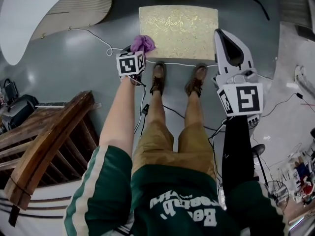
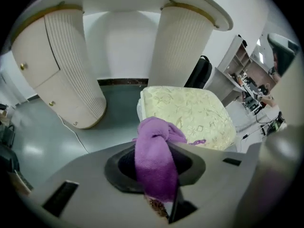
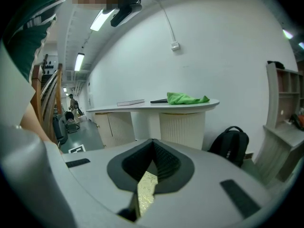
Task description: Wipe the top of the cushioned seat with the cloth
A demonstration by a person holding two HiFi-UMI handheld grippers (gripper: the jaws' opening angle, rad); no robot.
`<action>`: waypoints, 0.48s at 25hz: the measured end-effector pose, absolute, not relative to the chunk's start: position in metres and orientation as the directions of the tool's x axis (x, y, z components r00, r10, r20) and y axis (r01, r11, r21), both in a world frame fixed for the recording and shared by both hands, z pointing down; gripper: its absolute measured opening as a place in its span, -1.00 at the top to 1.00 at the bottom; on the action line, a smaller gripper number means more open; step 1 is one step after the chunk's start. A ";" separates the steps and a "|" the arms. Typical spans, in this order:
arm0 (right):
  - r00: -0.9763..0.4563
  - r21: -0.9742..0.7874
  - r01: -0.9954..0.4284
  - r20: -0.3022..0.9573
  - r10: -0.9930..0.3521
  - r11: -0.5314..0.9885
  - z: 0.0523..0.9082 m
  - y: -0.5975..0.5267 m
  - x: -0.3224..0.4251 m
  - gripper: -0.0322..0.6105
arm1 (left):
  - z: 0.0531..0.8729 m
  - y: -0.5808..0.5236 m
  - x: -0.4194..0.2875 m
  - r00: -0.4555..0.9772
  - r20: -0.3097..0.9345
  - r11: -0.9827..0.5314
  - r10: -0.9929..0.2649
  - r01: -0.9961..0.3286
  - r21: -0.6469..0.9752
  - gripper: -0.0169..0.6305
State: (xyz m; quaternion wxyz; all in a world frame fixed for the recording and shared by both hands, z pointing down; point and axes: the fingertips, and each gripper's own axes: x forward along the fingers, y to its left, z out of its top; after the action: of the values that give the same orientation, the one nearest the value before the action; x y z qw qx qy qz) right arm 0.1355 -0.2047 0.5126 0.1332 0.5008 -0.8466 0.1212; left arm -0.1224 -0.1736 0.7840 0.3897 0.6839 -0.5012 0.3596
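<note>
The cushioned seat (image 1: 178, 31) is a pale yellow, flower-patterned block on the grey floor in front of the person's shoes. My left gripper (image 1: 138, 49) is shut on a purple cloth (image 1: 142, 44), held just off the seat's front-left corner, above the floor. In the left gripper view the cloth (image 2: 154, 160) hangs bunched between the jaws of the left gripper (image 2: 157, 167), with the seat (image 2: 190, 115) just beyond. My right gripper (image 1: 221, 35) hovers at the seat's right edge, jaws together and holding nothing. A sliver of the seat (image 3: 145, 189) shows below the right gripper (image 3: 153, 150).
A white cable (image 1: 106, 45) runs along the floor by the seat's front. A curved white counter (image 1: 29, 18) with ribbed bases (image 2: 71, 75) stands behind and to the left. A wooden stair rail (image 1: 44, 146) is at the left. A black backpack (image 3: 232, 144) leans by shelves.
</note>
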 end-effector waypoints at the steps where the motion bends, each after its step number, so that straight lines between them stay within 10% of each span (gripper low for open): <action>1: -0.450 -0.075 -0.888 0.345 -0.824 0.453 0.512 -0.204 0.140 0.88 | 0.773 -0.177 -0.111 0.246 0.864 -0.214 -0.440 -0.963 0.165 0.56; 12: -0.391 -0.100 -0.919 0.360 -0.847 0.382 0.517 -0.190 0.194 0.88 | 0.737 -0.140 0.141 0.568 0.713 -0.402 -0.410 -0.815 0.418 0.56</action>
State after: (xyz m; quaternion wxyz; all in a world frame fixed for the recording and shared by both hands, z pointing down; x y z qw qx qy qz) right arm 0.1938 -0.1898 0.5171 0.1255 0.5374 -0.8217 0.1427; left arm 0.1411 -0.1400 0.7370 0.3885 0.7957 -0.3849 0.2603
